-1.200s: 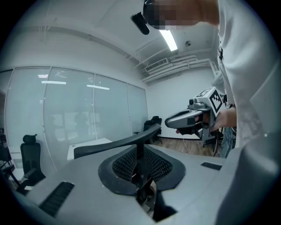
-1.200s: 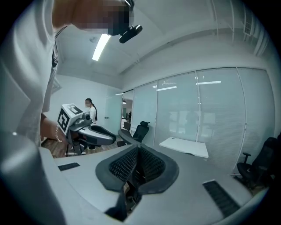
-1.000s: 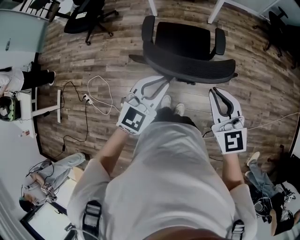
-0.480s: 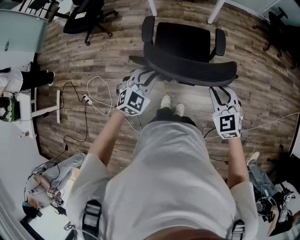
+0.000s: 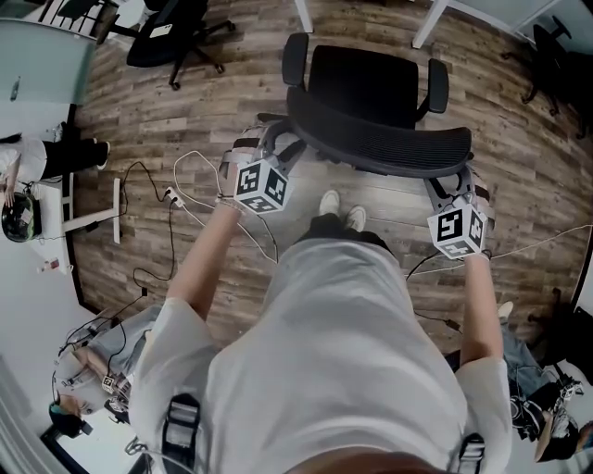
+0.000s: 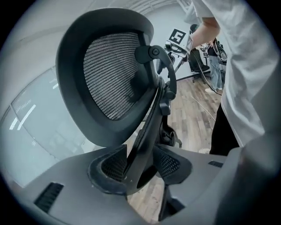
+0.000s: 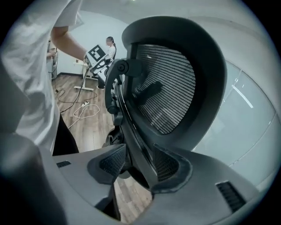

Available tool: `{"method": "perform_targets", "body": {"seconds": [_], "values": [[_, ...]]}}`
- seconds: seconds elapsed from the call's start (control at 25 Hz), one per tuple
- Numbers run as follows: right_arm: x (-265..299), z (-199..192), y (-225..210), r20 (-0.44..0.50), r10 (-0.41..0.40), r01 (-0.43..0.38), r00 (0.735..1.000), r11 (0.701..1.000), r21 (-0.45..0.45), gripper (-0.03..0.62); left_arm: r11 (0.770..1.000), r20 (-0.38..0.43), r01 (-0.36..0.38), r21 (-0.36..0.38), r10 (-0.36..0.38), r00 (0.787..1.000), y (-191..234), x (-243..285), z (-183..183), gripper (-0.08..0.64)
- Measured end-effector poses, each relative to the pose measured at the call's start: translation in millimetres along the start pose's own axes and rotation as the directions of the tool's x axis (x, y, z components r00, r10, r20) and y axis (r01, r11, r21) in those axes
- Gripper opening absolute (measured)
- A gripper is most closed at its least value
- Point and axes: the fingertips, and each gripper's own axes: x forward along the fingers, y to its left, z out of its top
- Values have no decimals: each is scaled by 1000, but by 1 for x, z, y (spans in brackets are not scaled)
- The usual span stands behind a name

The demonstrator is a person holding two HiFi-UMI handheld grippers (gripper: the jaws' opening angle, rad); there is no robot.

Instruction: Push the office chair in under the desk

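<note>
Upper centre, office chair (image 5: 363, 81): black, standing on the wood-plank floor (image 5: 167, 111). The seat lies toward the top of the frame and the curved mesh backrest (image 5: 380, 141) toward the person, with an armrest at each side of the seat.
White desk legs (image 5: 302, 13): two, at the top edge. The chair stands just below them in the frame.
Left claw (image 5: 283, 143): at the left end of the backrest. In the left gripper view its jaws stand apart, having just been opening. The backrest's black rim stands between the pads, which are not clamped on it.
Right claw (image 5: 454, 185): at the right end of the backrest. In the right gripper view its jaws are likewise spread, having just been opening, with the rim between them.
Shoes (image 5: 341, 205): the person's, just below the backrest and between the two claws.
White cable (image 5: 190, 185): looped on the floor, left of the left claw.
Second black chair (image 5: 176, 32): upper left, well apart.
</note>
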Motion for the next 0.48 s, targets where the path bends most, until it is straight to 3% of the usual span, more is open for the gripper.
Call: {"method": "perform_targets", "body": {"seconds": [0.32,0.48], "values": [[5,-9,0,-78,-15,2,997,986,-165,204,990,-96,22,136,-9,995,7,11,-18,204],[8,-18,1,-104,-22,2,994,983,-185,210,983,-123,40,178,-18,992,3,17,-22,209]]}}
